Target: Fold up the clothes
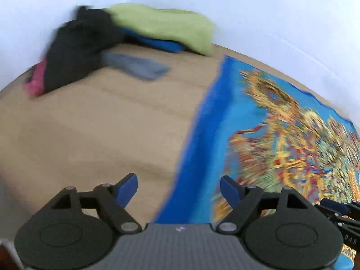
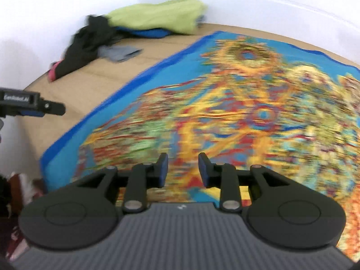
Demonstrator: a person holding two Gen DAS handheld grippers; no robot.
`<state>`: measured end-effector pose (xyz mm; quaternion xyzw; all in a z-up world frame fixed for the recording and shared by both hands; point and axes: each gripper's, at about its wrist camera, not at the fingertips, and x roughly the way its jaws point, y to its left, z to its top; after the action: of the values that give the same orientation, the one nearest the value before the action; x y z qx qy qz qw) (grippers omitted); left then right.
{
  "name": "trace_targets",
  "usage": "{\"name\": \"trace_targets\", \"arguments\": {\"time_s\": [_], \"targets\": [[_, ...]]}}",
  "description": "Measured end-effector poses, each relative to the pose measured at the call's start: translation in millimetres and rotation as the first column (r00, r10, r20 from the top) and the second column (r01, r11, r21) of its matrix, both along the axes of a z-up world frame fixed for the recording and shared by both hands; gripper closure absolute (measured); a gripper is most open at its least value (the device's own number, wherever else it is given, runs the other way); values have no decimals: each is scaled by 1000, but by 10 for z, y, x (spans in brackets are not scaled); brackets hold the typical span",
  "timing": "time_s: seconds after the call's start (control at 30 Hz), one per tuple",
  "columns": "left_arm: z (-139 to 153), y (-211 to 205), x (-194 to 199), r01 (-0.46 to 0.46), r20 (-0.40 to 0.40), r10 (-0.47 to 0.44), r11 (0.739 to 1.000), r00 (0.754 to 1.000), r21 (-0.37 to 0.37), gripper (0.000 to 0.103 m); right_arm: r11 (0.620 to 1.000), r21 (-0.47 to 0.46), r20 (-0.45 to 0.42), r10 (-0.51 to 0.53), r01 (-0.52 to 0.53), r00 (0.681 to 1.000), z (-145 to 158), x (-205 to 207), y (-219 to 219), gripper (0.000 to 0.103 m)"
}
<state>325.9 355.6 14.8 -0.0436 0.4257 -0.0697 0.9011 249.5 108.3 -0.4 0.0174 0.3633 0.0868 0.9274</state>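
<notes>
We are hovering the left gripper (image 1: 178, 187) and right gripper (image 2: 183, 167), both released and empty, above the blue patterned cloth (image 2: 225, 112), spread flat for folding.

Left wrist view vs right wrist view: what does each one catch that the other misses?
Only the left wrist view: the wide-open left claw straddling the printed blue cloth's left border, and a broad stretch of bare wooden table.

Only the right wrist view: the right claw, narrowly open over the print, and clutter beyond the table's near-left corner.

Both: the cloth, the green garment, the black garment, the grey one.
</notes>
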Motion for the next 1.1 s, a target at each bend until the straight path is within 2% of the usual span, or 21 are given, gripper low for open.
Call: {"name": "trace_targets", "arguments": {"time_s": [0.1, 0.2, 0.23, 0.3, 0.33, 0.37, 0.4, 0.5, 0.57, 0.63, 0.7, 0.87, 1.0, 1.1], "targets": [[-168, -368, 286, 20, -14, -19, 994, 1000, 104, 22, 998, 23, -15, -54, 54, 998, -67, 94, -281, 68], [-362, -388, 484, -7, -39, 17, 967, 999, 256, 20, 997, 22, -64, -67, 69, 996, -150, 234, -447, 68], [-380, -345, 519, -28, -37, 39, 961, 999, 276, 10, 998, 13, -82, -64, 65, 995, -178, 277, -491, 70], [-363, -231, 585, -77, -41, 93, 954, 995, 290, 9, 999, -28, -96, -37, 35, 995, -187, 301, -560, 69], [-336, -173, 627, -102, -53, 122, 951, 991, 293, 12, 999, -46, -97, -25, 21, 995, -180, 302, -599, 69], [-309, -116, 668, -126, -66, 152, 946, 986, 297, 21, 999, -50, -97, -25, 20, 995, -170, 304, -659, 69], [-265, -100, 713, -145, -69, 173, 943, 982, 301, 24, 999, -31, -95, -45, 42, 994, -153, 309, -756, 68], [-82, -244, 841, -123, -48, 136, 968, 990, 218, 22, 987, 19, -94, -158, 161, 983, -139, 405, -1085, 68], [8, -451, 970, -71, -44, 80, 984, 996, 166, 22, 968, 50, -96, -242, 247, 966, -136, 485, -1310, 67], [55, -705, 1090, 4, -23, 0, 989, 1000, 145, 21, 952, 81, -97, -289, 297, 953, -123, 567, -1456, 66], [23, -967, 1235, 77, -16, -76, 987, 997, 140, 20, 941, 105, -93, -313, 322, 945, -103, 653, -1543, 66], [-78, -1504, 1662, 228, -9, -229, 967, 973, 112, 20, 947, 42, -21, -319, 320, 948, 16, 1039, -1465, 68], [-126, -1890, 2153, 313, -21, -313, 946, 950, 86, 20, 943, 25, -10, -333, 333, 943, 51, 1528, -1451, 68], [-251, -2045, 2394, 340, -28, -339, 933, 940, 117, 20, 958, -16, -32, -287, 287, 957, 3, 1873, -1448, 68]]}}
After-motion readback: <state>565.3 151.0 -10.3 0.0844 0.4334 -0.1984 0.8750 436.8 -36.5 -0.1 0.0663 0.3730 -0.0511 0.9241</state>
